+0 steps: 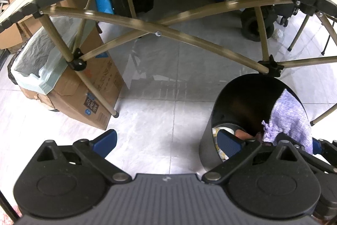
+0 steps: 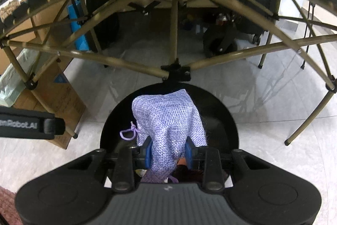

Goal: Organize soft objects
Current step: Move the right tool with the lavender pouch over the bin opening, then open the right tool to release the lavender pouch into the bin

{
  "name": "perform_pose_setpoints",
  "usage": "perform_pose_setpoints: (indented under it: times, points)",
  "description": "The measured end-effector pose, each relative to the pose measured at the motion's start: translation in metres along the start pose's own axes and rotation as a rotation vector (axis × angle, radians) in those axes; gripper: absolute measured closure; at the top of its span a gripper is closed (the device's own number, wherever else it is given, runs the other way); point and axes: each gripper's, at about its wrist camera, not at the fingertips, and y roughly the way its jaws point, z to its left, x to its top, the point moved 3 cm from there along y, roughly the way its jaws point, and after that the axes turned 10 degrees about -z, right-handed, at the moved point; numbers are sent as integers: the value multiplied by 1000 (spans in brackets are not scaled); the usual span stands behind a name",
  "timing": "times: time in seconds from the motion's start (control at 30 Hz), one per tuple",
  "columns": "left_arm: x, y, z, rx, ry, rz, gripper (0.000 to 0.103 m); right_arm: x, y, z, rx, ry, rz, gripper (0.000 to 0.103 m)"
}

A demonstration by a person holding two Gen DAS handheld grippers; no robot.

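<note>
Right tool [image 2: 168, 154] clamped on lavender drawstring pouch [image 2: 168, 117], hanging over black bin [image 2: 231, 119] mouth. Left tool [image 1: 170, 141] apart, empty, left of bin.

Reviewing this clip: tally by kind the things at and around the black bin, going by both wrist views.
Black bin: 1
Lavender woven pouch, pinched in the right tongs above the bin: 1
Tongs, counting the open left tongs: 2
Cardboard box lined with a plastic bag: 1
Total: 5
There are other items inside the bin, but they are too hidden to count.
</note>
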Motion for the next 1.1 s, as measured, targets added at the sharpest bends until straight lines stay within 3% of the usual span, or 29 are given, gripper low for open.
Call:
perform_pose_setpoints:
  times: [0.47, 0.87, 1.0, 1.1]
  points:
    - [-5, 11, 7, 55, 7, 54, 0, -6, 41, 10, -3, 2, 139, 73]
    - [-8, 16, 12, 87, -9, 91, 0, -6, 46, 10, -2, 1, 160, 70]
    - [-8, 17, 12, 89, -11, 94, 0, -6, 46, 9, -9, 8, 159, 56]
    - [-8, 17, 13, 89, -11, 94, 0, -5, 46, 8, -18, 17, 158, 31]
